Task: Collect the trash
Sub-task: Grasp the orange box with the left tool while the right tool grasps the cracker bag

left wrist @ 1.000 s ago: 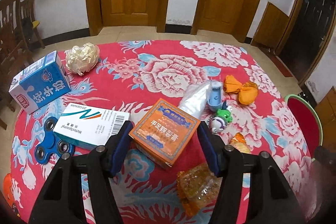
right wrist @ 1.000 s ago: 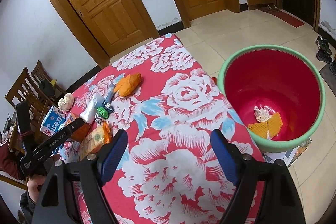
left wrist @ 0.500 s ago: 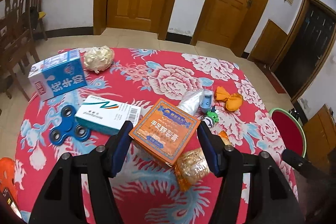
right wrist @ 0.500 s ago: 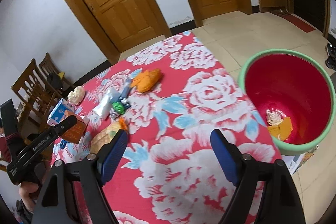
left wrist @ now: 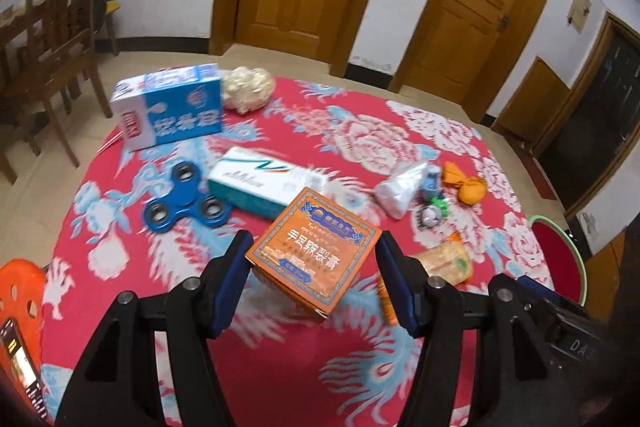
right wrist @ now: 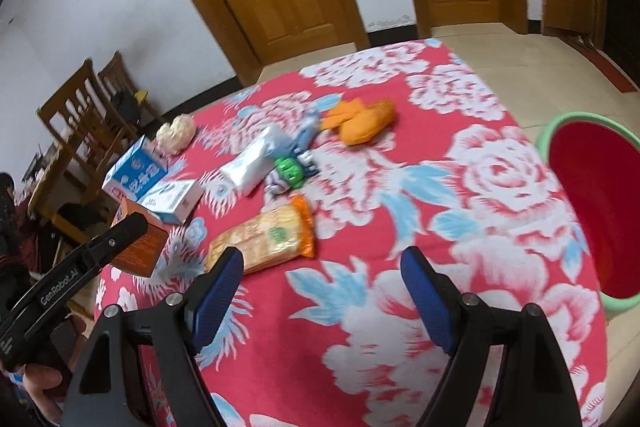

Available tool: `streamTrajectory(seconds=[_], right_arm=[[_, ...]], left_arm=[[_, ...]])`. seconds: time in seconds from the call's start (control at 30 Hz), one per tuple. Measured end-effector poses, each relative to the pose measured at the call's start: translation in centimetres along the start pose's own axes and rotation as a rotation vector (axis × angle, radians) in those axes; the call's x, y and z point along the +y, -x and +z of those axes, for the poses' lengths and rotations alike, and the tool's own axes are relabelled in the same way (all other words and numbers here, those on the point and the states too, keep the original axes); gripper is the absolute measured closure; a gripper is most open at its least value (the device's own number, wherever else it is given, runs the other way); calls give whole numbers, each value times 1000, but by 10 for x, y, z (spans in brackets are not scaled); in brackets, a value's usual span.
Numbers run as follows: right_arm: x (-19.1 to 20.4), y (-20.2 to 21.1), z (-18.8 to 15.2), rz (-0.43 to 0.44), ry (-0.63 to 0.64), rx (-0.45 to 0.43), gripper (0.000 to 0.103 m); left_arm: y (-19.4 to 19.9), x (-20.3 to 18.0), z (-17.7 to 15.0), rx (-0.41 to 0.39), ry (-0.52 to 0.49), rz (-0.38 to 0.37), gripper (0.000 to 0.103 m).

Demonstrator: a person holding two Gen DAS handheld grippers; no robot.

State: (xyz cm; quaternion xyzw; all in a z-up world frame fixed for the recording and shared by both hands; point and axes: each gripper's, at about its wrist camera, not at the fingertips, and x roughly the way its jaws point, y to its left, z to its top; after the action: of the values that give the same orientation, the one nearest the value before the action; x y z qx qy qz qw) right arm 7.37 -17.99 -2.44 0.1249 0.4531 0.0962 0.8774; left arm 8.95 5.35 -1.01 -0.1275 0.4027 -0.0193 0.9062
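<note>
Red floral cloth covers my desk [right wrist: 400,219]; my left fingers [left wrist: 236,279] clamp the square orange cardboard box [left wrist: 314,253] above it, my right fingers [right wrist: 218,281] stand apart, empty, near the orange-edged cracker packet [right wrist: 264,239]

Red floral-clothed table [right wrist: 472,187] under milk carton [left wrist: 170,107], fidget spinner [left wrist: 185,198], medicine box [left wrist: 264,181], cracker packet [right wrist: 264,241], orange cloth [right wrist: 360,121].
</note>
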Motion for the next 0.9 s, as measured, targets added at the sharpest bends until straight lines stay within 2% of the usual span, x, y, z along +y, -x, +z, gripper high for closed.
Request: streamTrajectory(seconds=[0.2, 0.27, 0.37, 0.43, 0.63, 0.9], right_arm=[[21, -20, -1, 5, 54, 48, 19], [27, -26, -1, 3, 73, 62, 9], [33, -32, -1, 0, 98, 77, 7], [38, -37, -1, -7, 119, 87, 0], [49, -52, -3, -27, 162, 114, 0], [61, -62, -1, -110, 204, 76, 0]], left_arm=[[4, 21, -6, 2, 41, 22, 40], [5, 26, -7, 3, 52, 24, 40], [5, 32, -10, 4, 64, 27, 40], [5, 36, -11, 6, 74, 27, 40], [4, 41, -12, 10, 90, 21, 40], [3, 42, -13, 16, 92, 22, 40]])
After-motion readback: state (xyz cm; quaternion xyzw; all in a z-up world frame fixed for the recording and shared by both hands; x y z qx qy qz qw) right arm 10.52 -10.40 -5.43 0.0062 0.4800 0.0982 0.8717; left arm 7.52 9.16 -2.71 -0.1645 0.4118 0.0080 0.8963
